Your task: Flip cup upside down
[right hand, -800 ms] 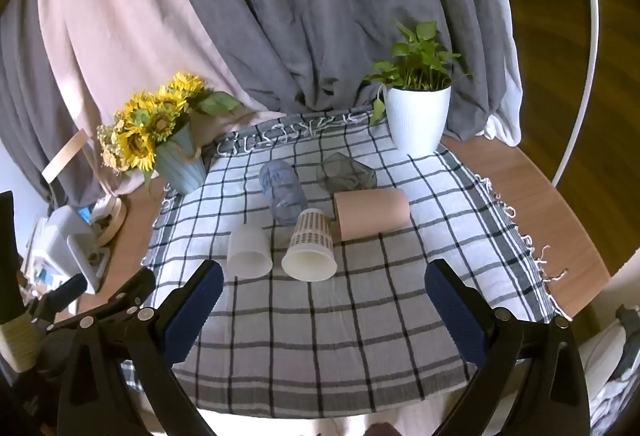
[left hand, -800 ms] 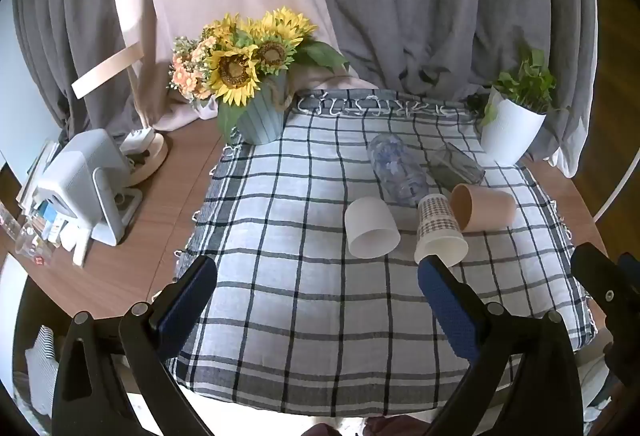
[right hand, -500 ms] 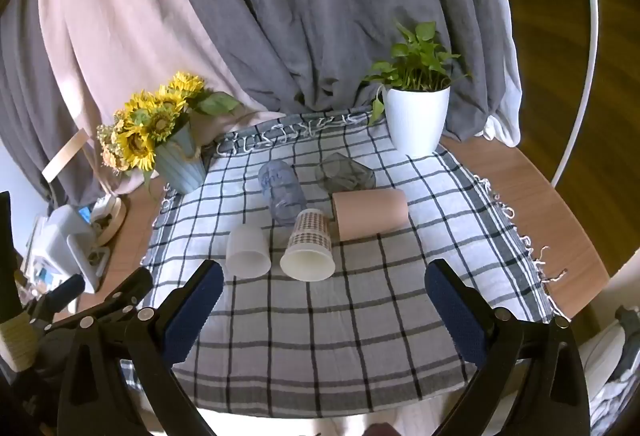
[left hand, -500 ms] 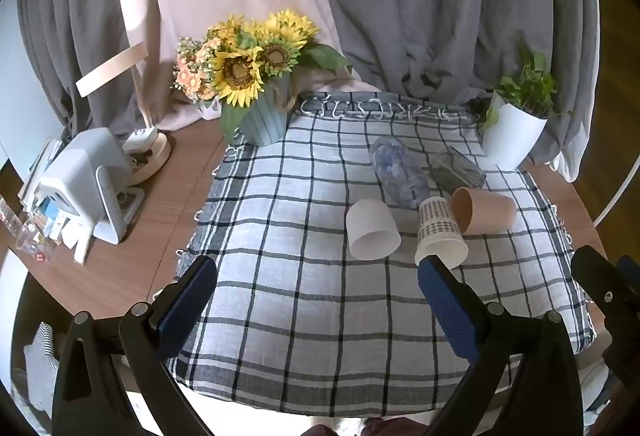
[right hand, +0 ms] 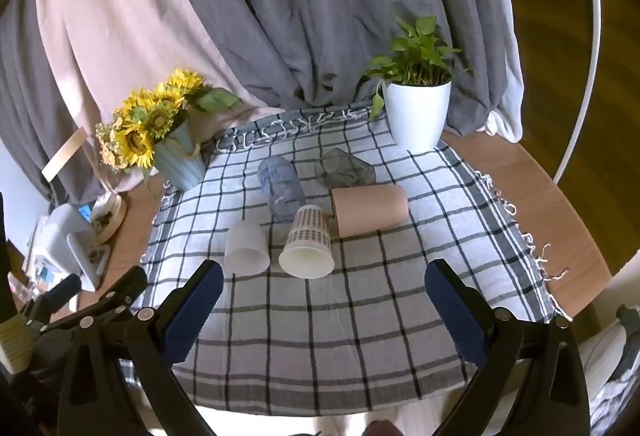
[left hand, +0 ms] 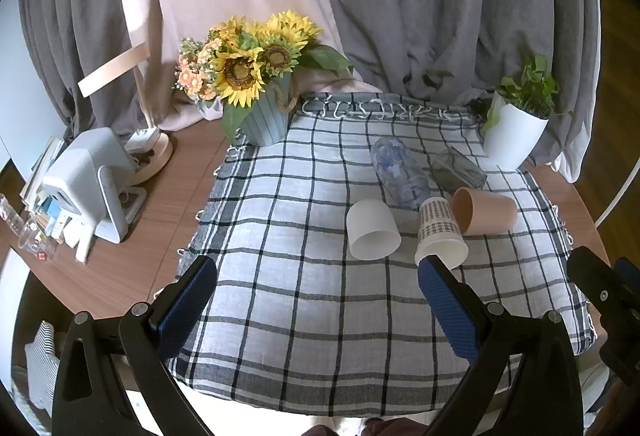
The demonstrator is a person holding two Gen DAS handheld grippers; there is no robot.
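Observation:
Several cups lie on their sides on the checked cloth [left hand: 304, 300]: a white cup [left hand: 372, 230] [right hand: 245, 248], a patterned paper cup [left hand: 438, 232] [right hand: 307, 243], a tan cup [left hand: 486, 211] [right hand: 370, 211], a clear plastic cup [left hand: 398, 168] [right hand: 280, 183] and a dark glass [left hand: 456, 168] [right hand: 344, 168]. My left gripper [left hand: 316, 284] is open and empty above the cloth's front, short of the cups. My right gripper [right hand: 320, 290] is open and empty, also in front of the cups.
A sunflower pot [left hand: 266, 113] [right hand: 178, 155] stands at the cloth's back left and a white plant pot [left hand: 514, 133] [right hand: 418, 115] at the back right. A white device [left hand: 86, 181] and clutter sit on the wooden table [left hand: 168, 211] to the left. Curtains hang behind.
Both views have shifted very slightly; the cups sit a touch lower and closer in frame. Nothing on the cloth has moved and both grippers stay open.

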